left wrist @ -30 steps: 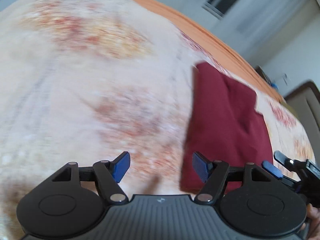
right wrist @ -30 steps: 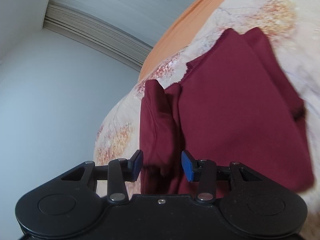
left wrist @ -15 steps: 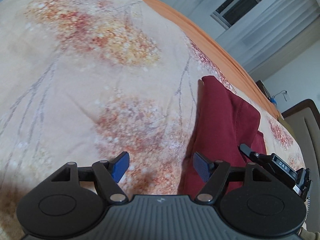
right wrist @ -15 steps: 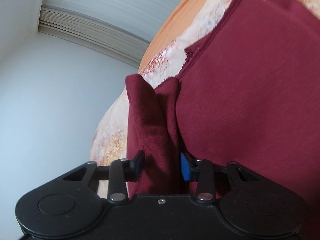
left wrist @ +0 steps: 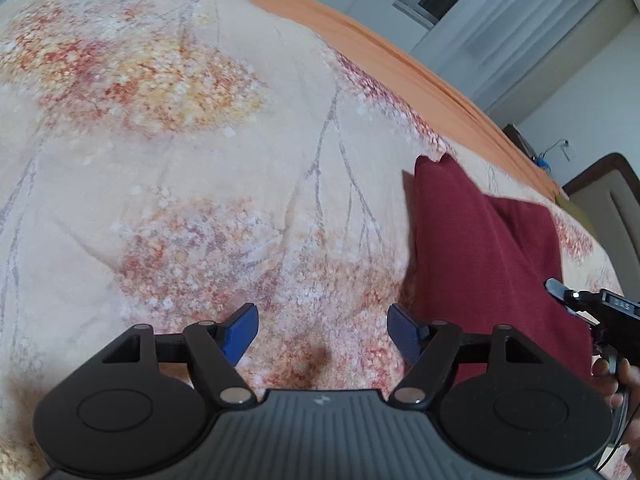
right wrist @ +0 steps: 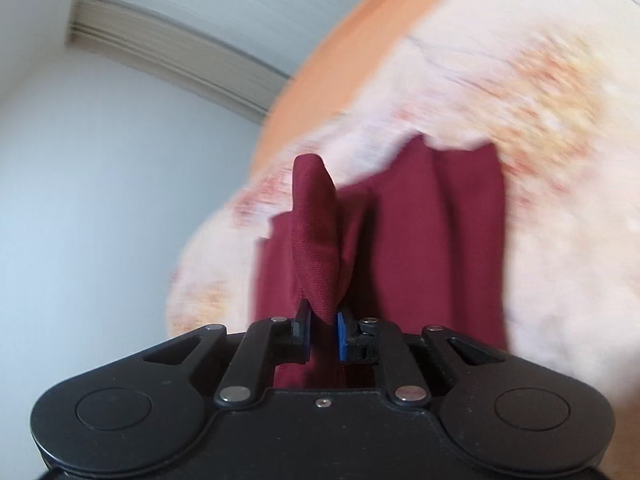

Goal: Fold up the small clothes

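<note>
A dark red garment (left wrist: 488, 264) lies on the floral bedspread (left wrist: 200, 168) at the right of the left wrist view. My left gripper (left wrist: 322, 334) is open and empty, over bare bedspread just left of the garment. In the right wrist view my right gripper (right wrist: 324, 334) is shut on a fold of the dark red garment (right wrist: 316, 240), which stands up between the blue pads (right wrist: 342, 336). The rest of the garment (right wrist: 432, 248) lies flat beyond it. The right gripper also shows in the left wrist view (left wrist: 592, 308), at the garment's right edge.
An orange sheet (left wrist: 384, 60) borders the far side of the bed. A curtained window (left wrist: 480, 20) and white walls are behind it. A brown headboard (left wrist: 612, 200) stands at the far right.
My right gripper has closed on a fold of the garment and lifted it. My left gripper stayed open and shifted slightly over the bedspread.
</note>
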The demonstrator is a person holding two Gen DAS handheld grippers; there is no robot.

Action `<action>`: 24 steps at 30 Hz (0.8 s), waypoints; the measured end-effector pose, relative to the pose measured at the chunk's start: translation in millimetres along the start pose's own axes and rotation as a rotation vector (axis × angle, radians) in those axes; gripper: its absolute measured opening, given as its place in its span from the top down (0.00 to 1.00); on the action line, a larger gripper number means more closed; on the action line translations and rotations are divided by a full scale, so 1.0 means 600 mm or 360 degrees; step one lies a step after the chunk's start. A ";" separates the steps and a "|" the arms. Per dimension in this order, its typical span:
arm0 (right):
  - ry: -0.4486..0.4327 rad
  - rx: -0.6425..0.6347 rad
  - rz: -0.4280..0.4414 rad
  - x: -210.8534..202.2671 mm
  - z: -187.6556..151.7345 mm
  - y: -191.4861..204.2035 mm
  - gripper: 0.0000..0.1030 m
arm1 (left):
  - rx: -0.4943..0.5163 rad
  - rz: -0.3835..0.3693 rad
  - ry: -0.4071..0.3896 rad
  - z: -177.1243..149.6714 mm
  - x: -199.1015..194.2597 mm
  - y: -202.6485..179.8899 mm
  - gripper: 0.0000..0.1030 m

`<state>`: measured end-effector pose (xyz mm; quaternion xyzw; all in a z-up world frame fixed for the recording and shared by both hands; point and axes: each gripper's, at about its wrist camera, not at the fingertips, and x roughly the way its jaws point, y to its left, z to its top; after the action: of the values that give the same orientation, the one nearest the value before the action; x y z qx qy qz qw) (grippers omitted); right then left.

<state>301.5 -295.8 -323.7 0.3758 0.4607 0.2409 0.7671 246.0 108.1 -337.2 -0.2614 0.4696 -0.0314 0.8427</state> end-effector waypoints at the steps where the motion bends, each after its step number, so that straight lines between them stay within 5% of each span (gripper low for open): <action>1: 0.0018 0.0032 0.0016 0.007 -0.004 -0.009 0.77 | 0.0005 0.0001 0.0013 -0.002 0.006 -0.004 0.26; 6: -0.0006 0.0115 0.0038 0.030 -0.017 -0.023 0.70 | 0.0074 -0.0008 0.0038 -0.009 0.015 -0.027 0.25; 8: -0.0001 0.0080 0.0033 0.032 -0.023 -0.022 0.75 | 0.0090 0.0005 0.0054 -0.011 0.018 -0.030 0.25; 9: -0.0001 0.0052 0.0037 0.030 -0.022 -0.020 0.88 | 0.0089 0.0010 0.0067 -0.011 0.020 -0.030 0.25; 14: -0.0135 0.0035 0.0190 -0.035 0.011 -0.006 0.88 | 0.0109 0.0006 0.0061 -0.007 0.017 -0.037 0.24; 19: -0.0168 0.0131 0.0017 -0.057 0.020 -0.055 0.89 | 0.0212 -0.0001 0.0058 -0.007 0.024 -0.056 0.22; 24: -0.0246 0.0261 0.0090 -0.074 -0.011 -0.086 0.89 | 0.0235 -0.0030 0.0060 -0.009 0.027 -0.071 0.21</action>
<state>276.7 -356.3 -343.7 0.4676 0.4075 0.1941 0.7600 259.0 64.2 -332.2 -0.2023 0.4792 -0.0790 0.8504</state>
